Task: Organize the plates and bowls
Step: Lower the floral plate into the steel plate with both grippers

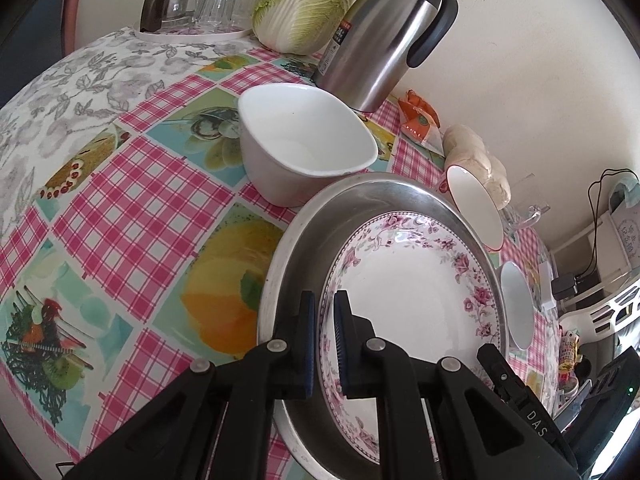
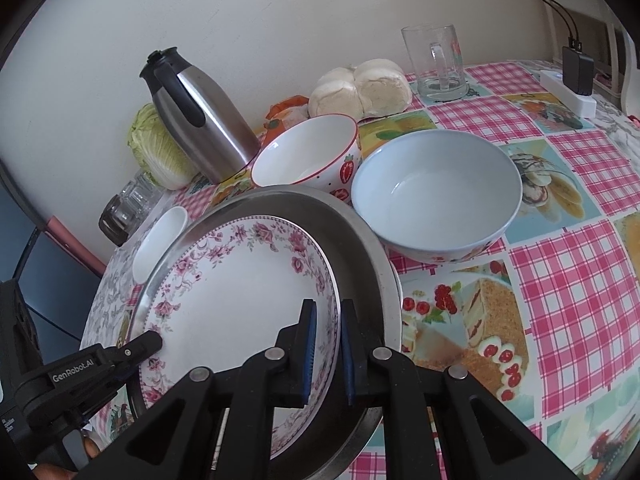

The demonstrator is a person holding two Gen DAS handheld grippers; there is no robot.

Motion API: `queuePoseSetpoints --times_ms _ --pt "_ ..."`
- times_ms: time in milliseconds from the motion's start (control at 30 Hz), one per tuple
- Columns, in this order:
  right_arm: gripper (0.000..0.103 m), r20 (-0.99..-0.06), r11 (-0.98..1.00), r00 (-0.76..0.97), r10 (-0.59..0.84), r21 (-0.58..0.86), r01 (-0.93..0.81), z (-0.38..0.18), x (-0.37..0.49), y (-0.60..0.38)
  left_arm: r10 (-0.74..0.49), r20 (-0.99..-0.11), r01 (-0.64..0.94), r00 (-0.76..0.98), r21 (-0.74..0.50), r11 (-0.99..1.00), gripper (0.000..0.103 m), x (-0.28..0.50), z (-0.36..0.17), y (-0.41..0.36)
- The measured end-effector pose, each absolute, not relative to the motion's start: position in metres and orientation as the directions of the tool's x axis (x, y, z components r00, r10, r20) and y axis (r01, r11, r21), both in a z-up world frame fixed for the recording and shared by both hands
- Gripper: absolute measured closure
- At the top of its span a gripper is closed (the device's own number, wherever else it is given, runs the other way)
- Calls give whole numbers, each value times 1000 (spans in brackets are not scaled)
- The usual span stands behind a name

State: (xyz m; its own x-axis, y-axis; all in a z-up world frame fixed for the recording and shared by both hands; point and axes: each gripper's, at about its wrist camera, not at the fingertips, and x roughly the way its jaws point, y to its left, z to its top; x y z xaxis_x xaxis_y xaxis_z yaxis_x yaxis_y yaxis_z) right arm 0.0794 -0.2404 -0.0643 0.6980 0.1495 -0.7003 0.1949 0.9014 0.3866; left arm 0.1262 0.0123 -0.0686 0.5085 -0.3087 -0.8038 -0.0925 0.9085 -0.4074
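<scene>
A floral-rimmed white plate lies inside a round steel pan. My left gripper is shut on the plate's near-left rim. In the right wrist view my right gripper is shut on the opposite rim of the plate, which sits in the pan. A white squarish bowl stands beyond the pan on the left. A strawberry bowl and a pale blue bowl stand behind the pan on the right. The left gripper also shows in the right wrist view.
A steel thermos jug, a napa cabbage and a tray of glasses stand at the back. Buns, a glass mug and a power strip are at the right. A checked tablecloth covers the table.
</scene>
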Motion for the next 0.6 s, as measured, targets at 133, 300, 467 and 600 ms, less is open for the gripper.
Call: queuePoseSetpoints --times_ms 133,300,467,600 --pt "90 -705 905 694 150 381 192 -65 80 -239 -299 -806 -94 511 -398 912 92 126 -68 11" --pt "90 -703 901 693 157 389 191 -64 81 -241 -277 -812 -70 514 -361 930 92 126 -66 6" --pt "89 -708 897 688 157 394 200 -65 80 -243 -269 -814 -53 514 -344 938 92 125 -65 2" --pt "89 -710 898 687 152 390 204 -64 80 -241 -260 -817 -51 514 -332 942 92 124 -65 1"
